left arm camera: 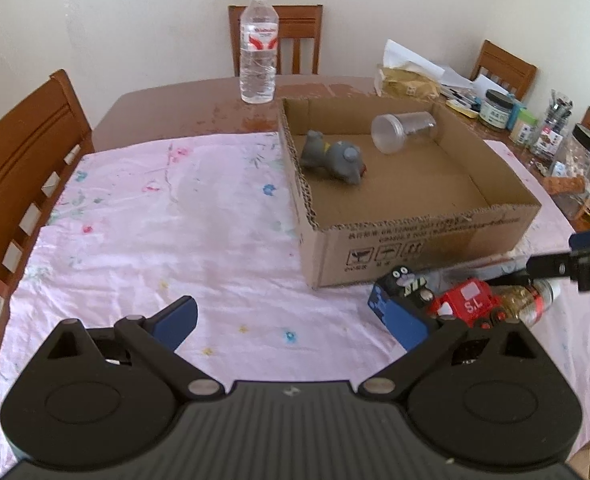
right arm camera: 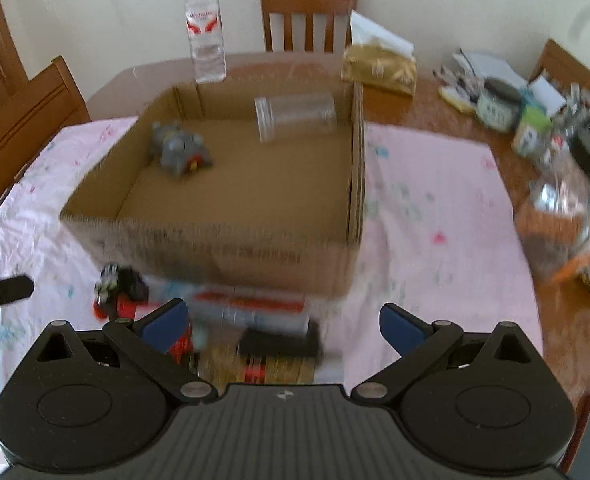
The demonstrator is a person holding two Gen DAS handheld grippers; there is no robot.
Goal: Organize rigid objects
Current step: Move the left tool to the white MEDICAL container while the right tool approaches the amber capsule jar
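A cardboard box [left arm camera: 415,236] stands on the pink floral cloth. A grey toy animal [left arm camera: 333,156] and a clear plastic jar [left arm camera: 405,130] lie inside it. Before the box's front wall sit a red toy train marked S.L [left arm camera: 471,304], a black mole figure [left arm camera: 405,278] and a small bottle with gold contents [left arm camera: 531,300]. My left gripper [left arm camera: 291,320] is open and holds nothing, its right finger beside the train. My right gripper [right arm camera: 285,324] is open above the blurred gold bottle [right arm camera: 255,368], with the train [right arm camera: 123,300] to its left. Both box [right arm camera: 215,240] and toy [right arm camera: 179,148] show there too.
A water bottle [left arm camera: 258,46] stands behind the box on the bare wooden table [left arm camera: 183,112]. Jars, papers and a gold bag [left arm camera: 409,82] crowd the table's right side. Wooden chairs [left arm camera: 27,148] surround the table. Open cloth [left arm camera: 155,220] lies left of the box.
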